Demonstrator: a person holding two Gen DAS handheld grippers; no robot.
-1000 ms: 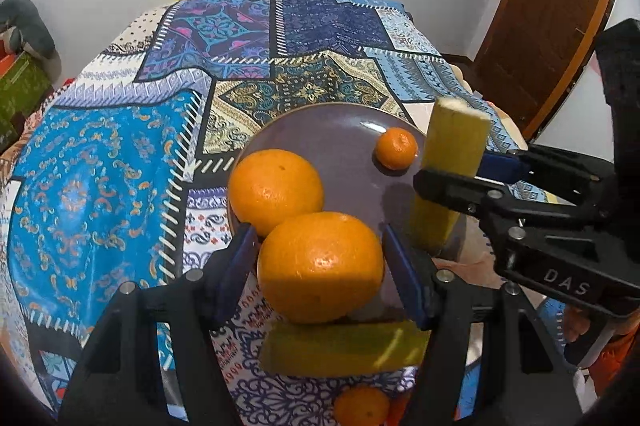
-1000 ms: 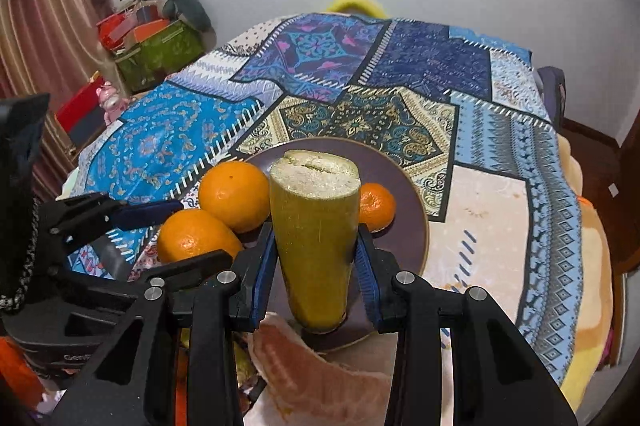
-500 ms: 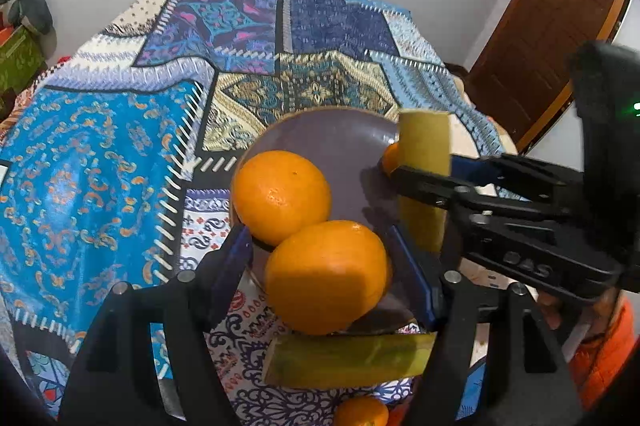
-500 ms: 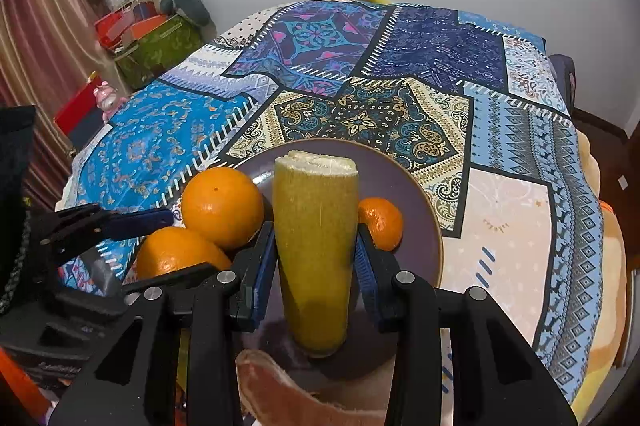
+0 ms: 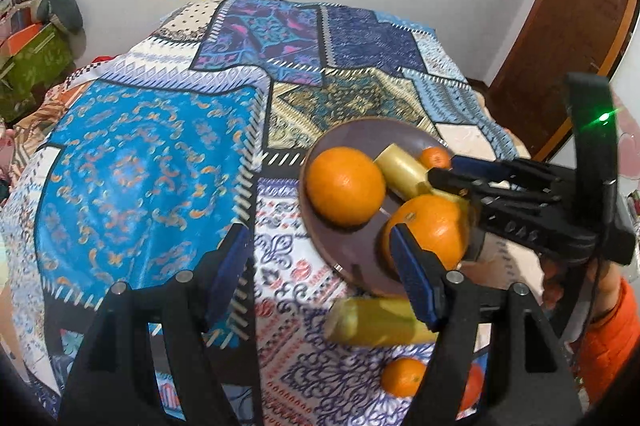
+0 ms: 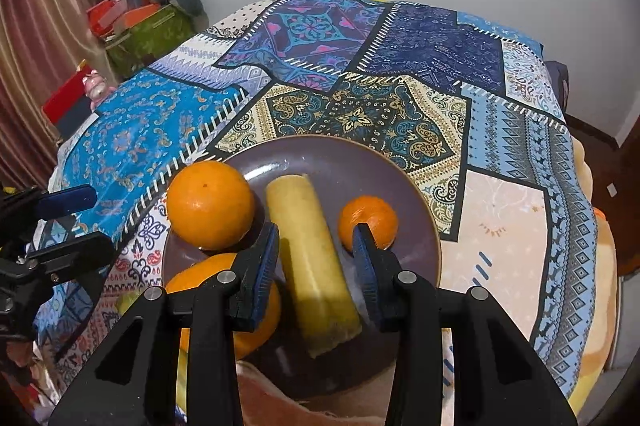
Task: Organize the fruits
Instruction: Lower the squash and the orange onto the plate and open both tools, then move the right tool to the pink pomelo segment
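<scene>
A dark purple plate [image 6: 360,161] [image 5: 360,133] lies on the patterned bedspread. On it lie two big oranges [image 6: 210,203] [image 5: 344,185] [image 5: 434,230], a small orange [image 6: 370,218] [image 5: 435,157] and a yellow banana piece [image 6: 308,258] [image 5: 404,169]. My right gripper [image 6: 314,258] is open, its pads on either side of the lying banana piece without touching it. My left gripper [image 5: 320,278] is open and empty, left of the plate; its right finger [image 5: 412,278] stands in front of the nearer big orange.
Off the plate near the front edge lie another banana piece [image 5: 376,320] and two small oranges [image 5: 402,376]. A peach cloth [image 6: 280,394] lies under the plate's front. Boxes and toys [image 6: 140,25] stand at the far left. A wooden door [image 5: 560,45] is at right.
My left gripper let go of the big orange on the plate and swung left. My right gripper laid the banana piece flat on the plate and opened.
</scene>
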